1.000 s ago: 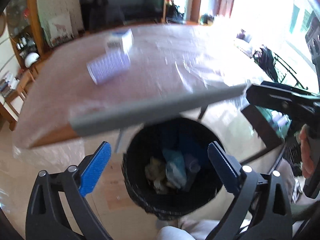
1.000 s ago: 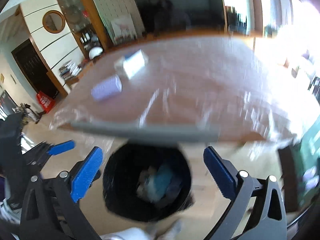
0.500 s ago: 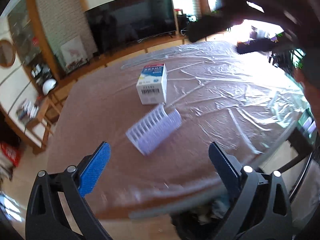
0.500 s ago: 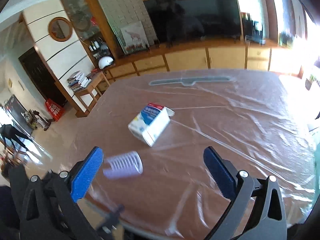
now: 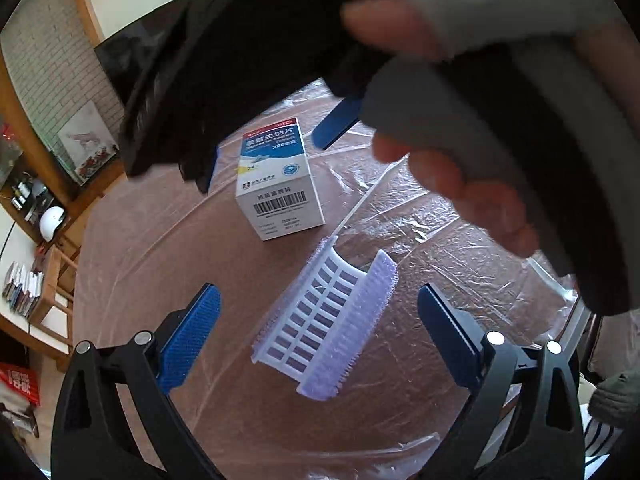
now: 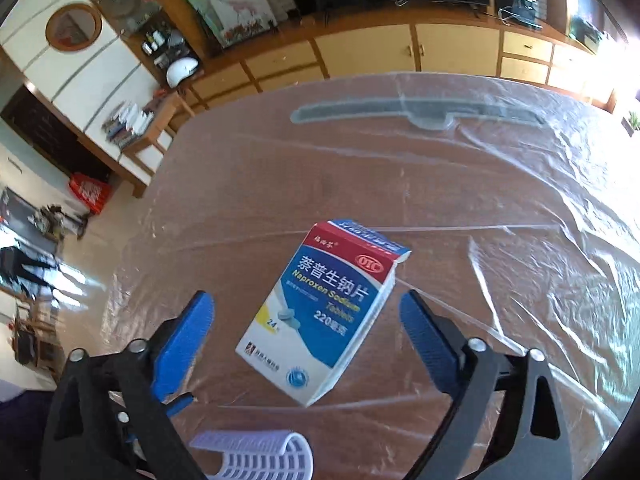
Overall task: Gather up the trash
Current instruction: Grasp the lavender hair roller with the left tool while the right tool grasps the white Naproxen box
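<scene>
Left wrist view: my left claw [image 5: 318,334] hangs over the table [image 5: 132,240], its jaws wide apart, with nothing clamped. The lilac curler [image 5: 326,326], a ribbed, slotted half-tube, lies on the table's plastic sheet [image 5: 432,216] between the two blue pads [image 5: 188,336] but touches neither. Just beyond it stands the box [image 5: 278,178], white and blue, barcode side toward the camera. Above the box, close to the lens, my right hand [image 5: 460,168] holds the right claw, whose blue tips sit to either side of the box top.

Right wrist view: my right claw [image 6: 306,328] points steeply down at the box [image 6: 320,312]. Its jaws have just been closing in a little but stand apart; the box lies between the pads [image 6: 182,340] with a clear gap on each side, so nothing is gripped. The box rests tilted across the frame, red band and blue label up, one end flap slightly open. The curler [image 6: 256,458] shows at the lower edge, near the box but apart from it. A grey strip [image 6: 416,110] lies under the sheet at the table's far side.

Both pieces of trash rest on the table, near its middle.
</scene>
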`<state>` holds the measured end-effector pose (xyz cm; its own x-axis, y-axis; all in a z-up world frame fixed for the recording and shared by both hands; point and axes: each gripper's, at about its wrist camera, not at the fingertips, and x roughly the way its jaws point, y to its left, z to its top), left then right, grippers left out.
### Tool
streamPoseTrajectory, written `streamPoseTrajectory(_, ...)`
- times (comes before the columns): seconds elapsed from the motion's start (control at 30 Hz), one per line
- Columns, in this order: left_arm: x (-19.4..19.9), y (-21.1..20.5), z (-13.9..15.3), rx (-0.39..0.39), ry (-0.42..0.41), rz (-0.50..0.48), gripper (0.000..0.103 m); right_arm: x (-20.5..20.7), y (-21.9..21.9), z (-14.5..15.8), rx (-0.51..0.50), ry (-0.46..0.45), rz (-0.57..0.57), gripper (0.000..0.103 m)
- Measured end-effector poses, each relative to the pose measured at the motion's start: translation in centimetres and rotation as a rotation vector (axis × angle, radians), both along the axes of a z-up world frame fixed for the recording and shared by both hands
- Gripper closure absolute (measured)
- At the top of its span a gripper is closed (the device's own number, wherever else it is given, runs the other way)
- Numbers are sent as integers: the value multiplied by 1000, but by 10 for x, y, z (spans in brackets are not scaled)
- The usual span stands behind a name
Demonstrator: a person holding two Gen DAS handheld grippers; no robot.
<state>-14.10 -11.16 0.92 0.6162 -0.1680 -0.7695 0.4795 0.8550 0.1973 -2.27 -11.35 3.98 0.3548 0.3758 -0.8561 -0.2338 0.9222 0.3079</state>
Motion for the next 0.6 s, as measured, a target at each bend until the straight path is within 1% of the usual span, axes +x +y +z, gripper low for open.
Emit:
streamPoseTrajectory(0.07, 1, 1, 1, -14, 9, -4, 4, 0, 6, -3, -30, -6, 18, 19)
streamPoseTrajectory(0.2, 6, 5, 3, -24, 17, 9, 6, 2, 8, -5, -25, -3, 15, 20)
streamPoseTrajectory(0.3, 12, 7, 1, -54, 49, 22, 13, 4, 11, -7, -39, -1, 28, 24)
streamPoseTrajectory(0.37, 15, 9, 1, -68, 68, 27, 20, 5, 11, -9, -56, -2, 34, 31)
streamPoseTrajectory(0.4, 16, 10, 1, -70, 77, 30, 26, 6, 10, -10, -52, -3, 39, 32)
streamPoseTrajectory(0.43, 18, 11, 0, -68, 84, 32, 31, 6, 12, -11, -42, -5, 40, 35)
streamPoseTrajectory(0.47, 19, 10, 0, -69, 95, 32, 37, 6, 10, -11, -34, -6, 41, 41)
streamPoseTrajectory(0.53, 19, 10, -1, -75, 108, 36, 44, 4, 7, -9, -33, -18, 45, 50)
streamPoseTrajectory(0.57, 18, 11, 0, -85, 112, 39, 47, 2, 6, -6, -36, -34, 51, 53)
streamPoseTrajectory(0.6, 18, 12, 1, -97, 119, 42, 49, -1, 0, -5, -34, -41, 56, 54)
